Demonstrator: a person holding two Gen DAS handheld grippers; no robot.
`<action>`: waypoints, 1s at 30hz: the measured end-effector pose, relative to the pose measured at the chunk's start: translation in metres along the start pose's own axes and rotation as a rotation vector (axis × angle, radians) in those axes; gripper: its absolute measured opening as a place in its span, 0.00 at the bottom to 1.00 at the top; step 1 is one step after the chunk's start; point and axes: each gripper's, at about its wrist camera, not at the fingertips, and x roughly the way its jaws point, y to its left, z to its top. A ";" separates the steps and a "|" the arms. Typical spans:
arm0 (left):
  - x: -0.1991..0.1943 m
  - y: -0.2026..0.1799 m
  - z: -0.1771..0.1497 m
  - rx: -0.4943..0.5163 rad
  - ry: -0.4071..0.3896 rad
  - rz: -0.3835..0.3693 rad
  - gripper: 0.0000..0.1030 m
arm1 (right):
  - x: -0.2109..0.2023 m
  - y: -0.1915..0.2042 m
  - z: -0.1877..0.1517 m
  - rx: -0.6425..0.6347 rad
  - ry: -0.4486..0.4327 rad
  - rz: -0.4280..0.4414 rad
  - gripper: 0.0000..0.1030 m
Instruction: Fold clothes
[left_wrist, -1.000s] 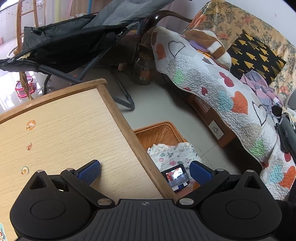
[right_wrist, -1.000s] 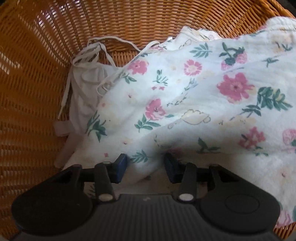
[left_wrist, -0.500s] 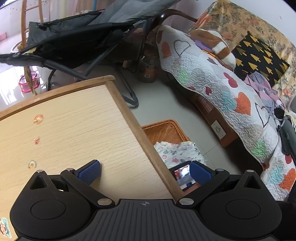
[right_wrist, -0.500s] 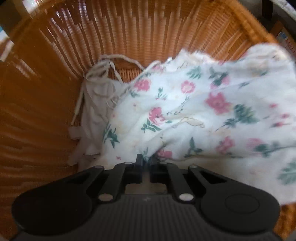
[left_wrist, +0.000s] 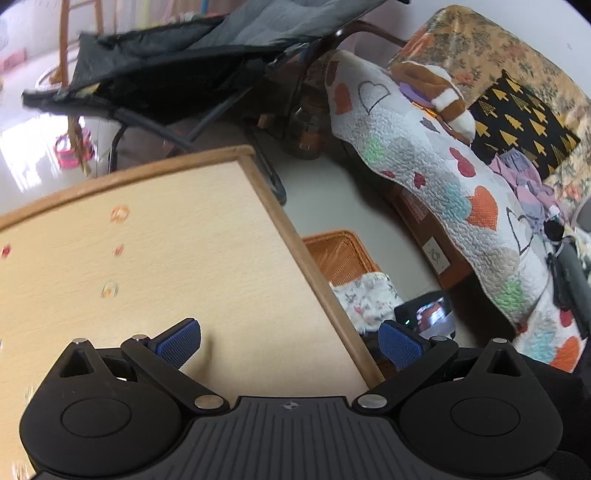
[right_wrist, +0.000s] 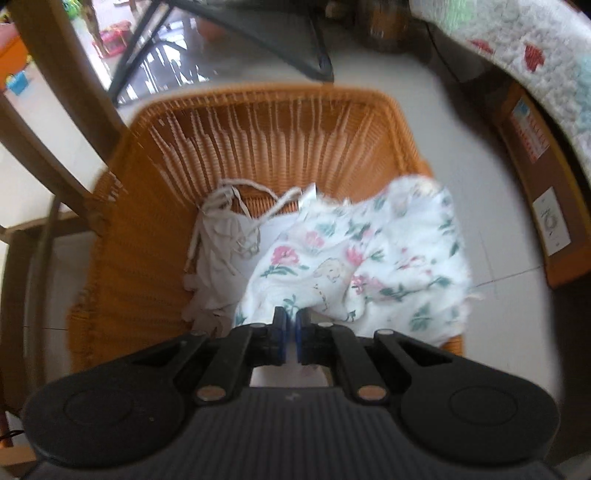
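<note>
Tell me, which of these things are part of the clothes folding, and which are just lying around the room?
Part of the job:
- floral garment, pinched by the right gripper
- white garment, in the basket
- wicker basket
- wooden table
- left gripper, open

Just lying about:
- heart quilt
- black cushion
- plush toy
- folding chair

No writing can be read anywhere. The cardboard box (right_wrist: 532, 192) under the quilt carries a red-printed label (right_wrist: 526, 129) and a white sticker (right_wrist: 553, 221), both too blurred to make out.
</note>
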 end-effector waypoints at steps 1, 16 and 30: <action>-0.005 0.000 -0.002 0.000 -0.006 -0.002 1.00 | -0.012 0.001 0.002 -0.008 -0.014 0.003 0.05; -0.055 0.007 -0.035 0.061 0.006 0.034 1.00 | -0.172 0.022 0.016 -0.110 -0.187 0.014 0.04; -0.111 0.006 -0.051 0.086 -0.057 0.050 1.00 | -0.239 0.028 0.020 -0.112 -0.254 -0.018 0.07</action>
